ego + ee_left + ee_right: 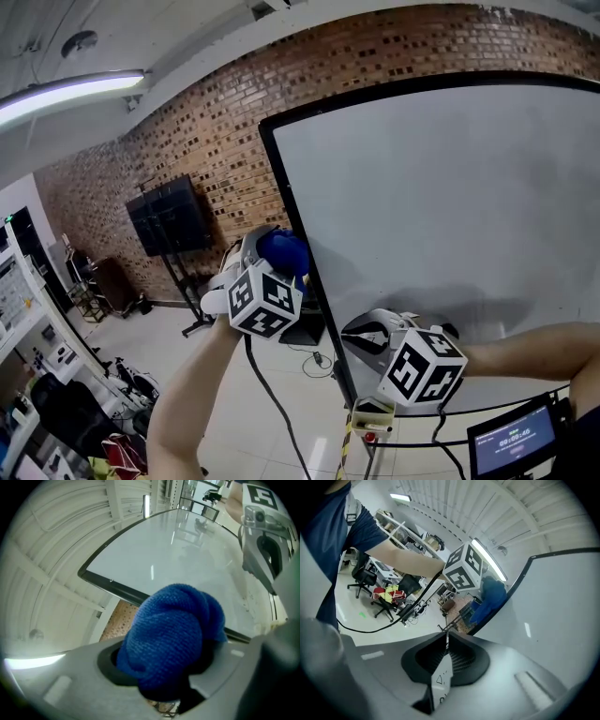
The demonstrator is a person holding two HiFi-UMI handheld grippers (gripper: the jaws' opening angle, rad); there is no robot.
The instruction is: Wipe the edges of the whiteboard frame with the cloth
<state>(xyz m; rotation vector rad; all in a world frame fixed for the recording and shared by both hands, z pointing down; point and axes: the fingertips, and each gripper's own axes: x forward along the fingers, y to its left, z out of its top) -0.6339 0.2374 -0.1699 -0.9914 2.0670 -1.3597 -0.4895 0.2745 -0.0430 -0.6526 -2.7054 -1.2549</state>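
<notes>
A bunched blue cloth [283, 251] is pressed against the whiteboard's black left frame edge [291, 211], about halfway up. My left gripper [274, 261] is shut on it; in the left gripper view the cloth [171, 630] fills the space between the jaws, with the frame [117, 588] running behind it. My right gripper [366, 333] hovers lower down in front of the white board surface [450, 197], shut with nothing between its jaws [446, 639]. From the right gripper view, the cloth [492, 599] sits on the frame [520, 578] below the left gripper's marker cube [464, 569].
A brick wall [216, 131] runs behind the board. A black screen on a stand [169, 216] is at the left. Office chairs [361, 576] and cables lie on the floor. A small display [514, 439] sits at the bottom right.
</notes>
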